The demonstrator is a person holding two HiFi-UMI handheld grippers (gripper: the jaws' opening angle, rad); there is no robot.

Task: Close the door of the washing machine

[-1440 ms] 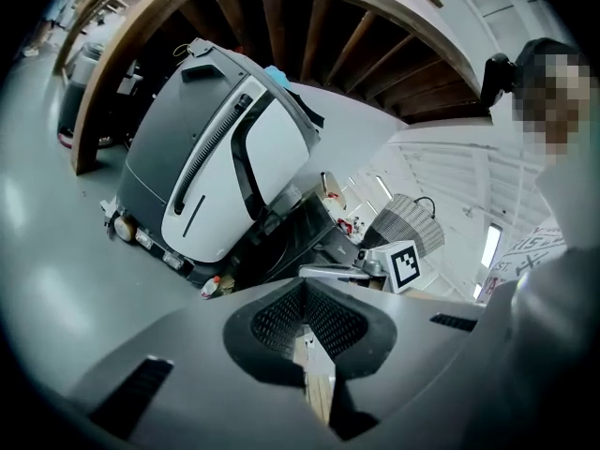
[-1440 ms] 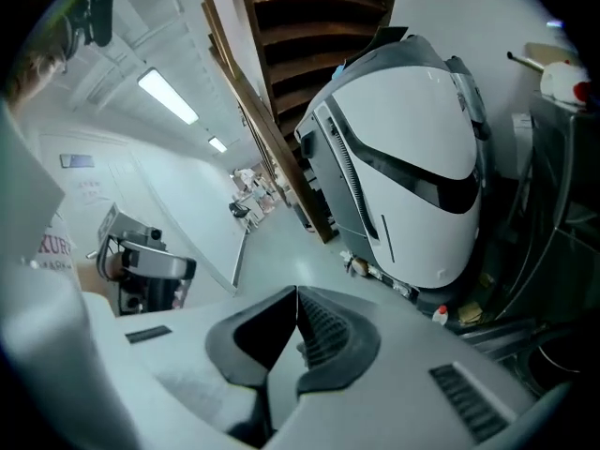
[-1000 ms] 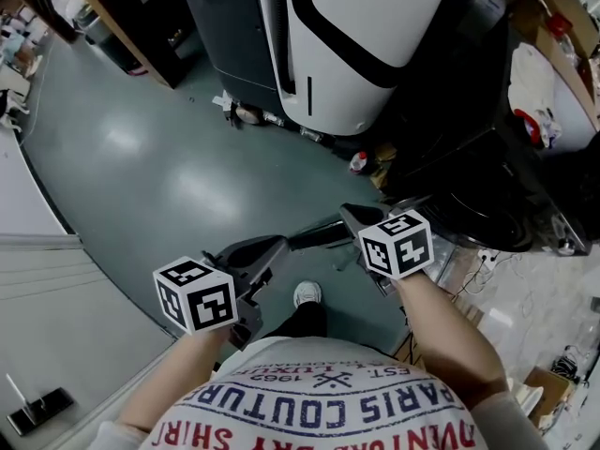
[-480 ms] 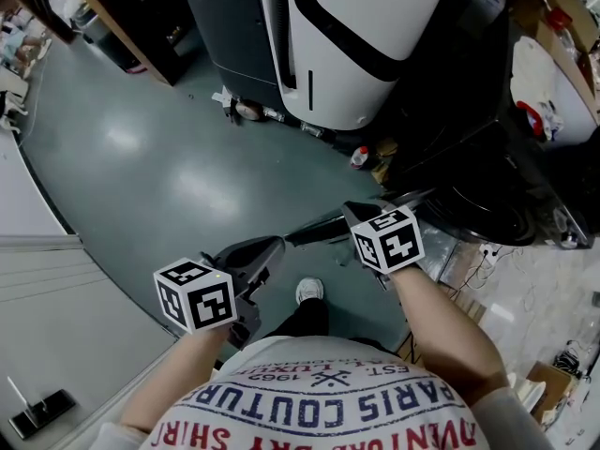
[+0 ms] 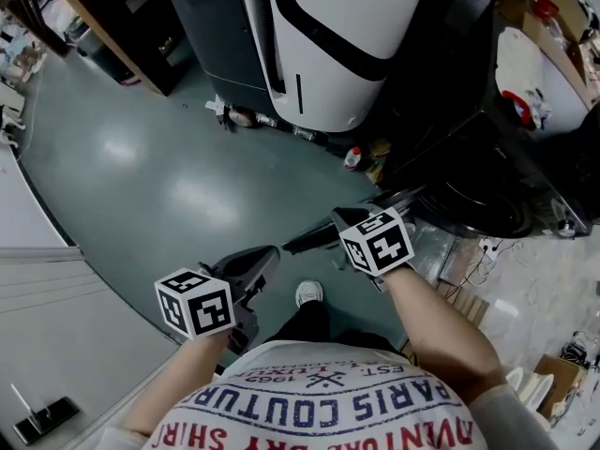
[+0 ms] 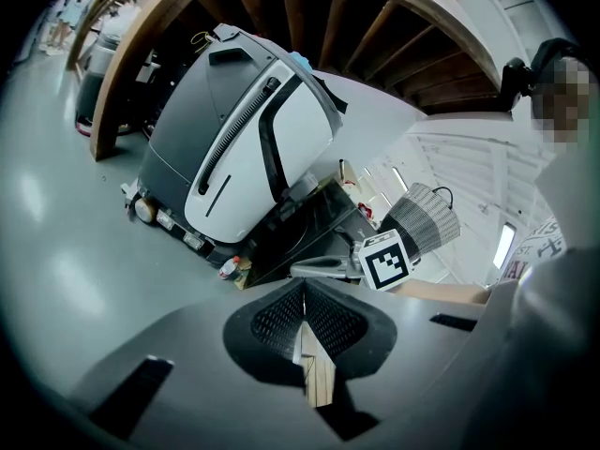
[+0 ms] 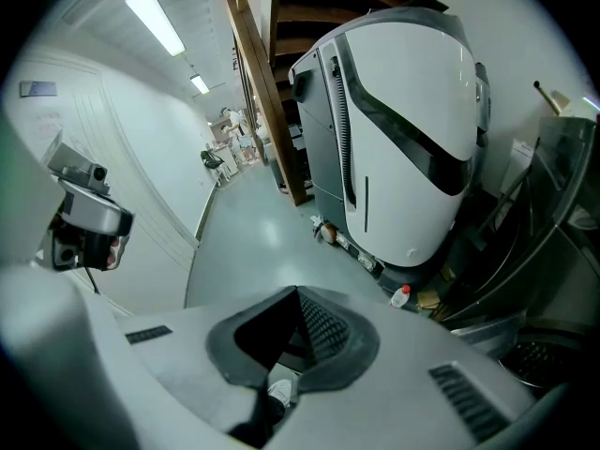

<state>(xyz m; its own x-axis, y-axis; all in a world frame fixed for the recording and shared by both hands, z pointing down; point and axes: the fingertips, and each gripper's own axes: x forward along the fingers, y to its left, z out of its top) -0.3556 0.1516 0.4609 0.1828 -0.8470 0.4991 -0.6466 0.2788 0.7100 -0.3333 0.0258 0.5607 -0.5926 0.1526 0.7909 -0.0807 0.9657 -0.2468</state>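
Head view: you hold the left gripper (image 5: pixel 268 252) and right gripper (image 5: pixel 291 246) above the green floor (image 5: pixel 159 176), all 4 fingers pressed together, empty; the washing machine (image 5: pixel 473 204) stands at the right.

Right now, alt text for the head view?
Looking steeply down: a person holds the left gripper and right gripper, both shut and empty, over a grey-green floor. A large white-and-black machine stands ahead; the dark washing machine sits to the right, untouched.
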